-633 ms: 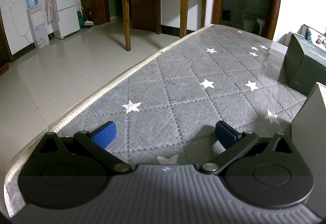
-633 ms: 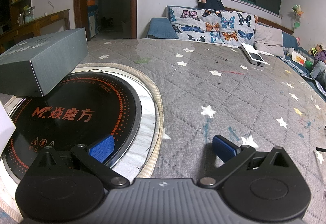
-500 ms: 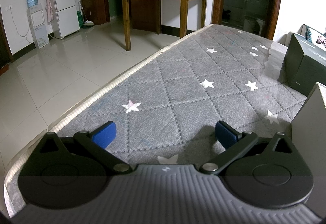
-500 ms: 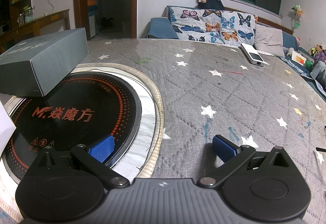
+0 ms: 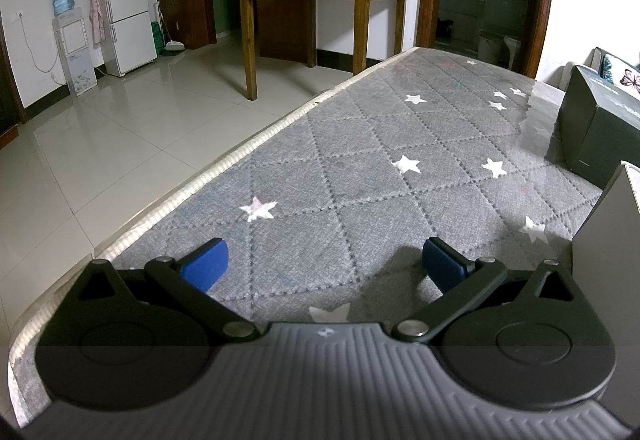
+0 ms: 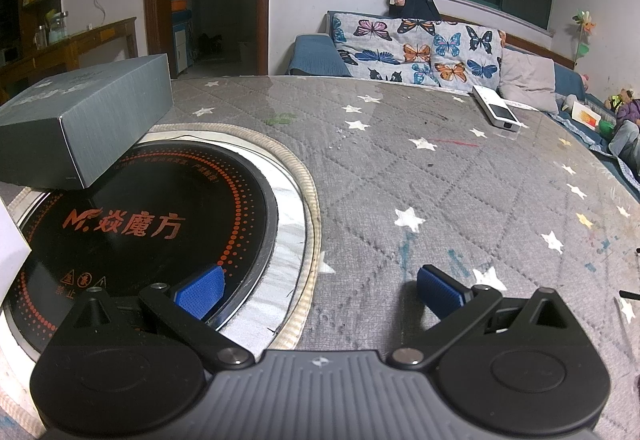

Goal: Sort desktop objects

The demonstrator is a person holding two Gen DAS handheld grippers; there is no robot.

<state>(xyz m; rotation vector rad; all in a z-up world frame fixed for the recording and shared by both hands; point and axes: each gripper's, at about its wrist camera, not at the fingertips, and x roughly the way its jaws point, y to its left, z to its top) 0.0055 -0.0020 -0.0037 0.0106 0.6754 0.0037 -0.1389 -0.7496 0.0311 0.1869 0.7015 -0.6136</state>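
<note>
A dark grey box [image 6: 86, 120] lies on the far left, partly over a round black cooktop [image 6: 140, 224] set into the table; the same grey box [image 5: 600, 120] shows at the right of the left wrist view. A pale box [image 5: 608, 240] stands close to the right of my left gripper [image 5: 324, 262], whose blue pads are wide apart and empty over the grey star-patterned cover [image 5: 380, 180]. My right gripper [image 6: 320, 290] is open too, its left pad over the cooktop's rim. A white remote-like device [image 6: 498, 112] lies far back on the right.
The table's left edge [image 5: 192, 192] drops to a tiled floor, with a wooden table [image 5: 320, 8] and a fridge [image 5: 124, 8] beyond. A sofa with a butterfly cover [image 6: 420, 48] runs behind the table. A white box corner [image 6: 10, 252] shows at the far left.
</note>
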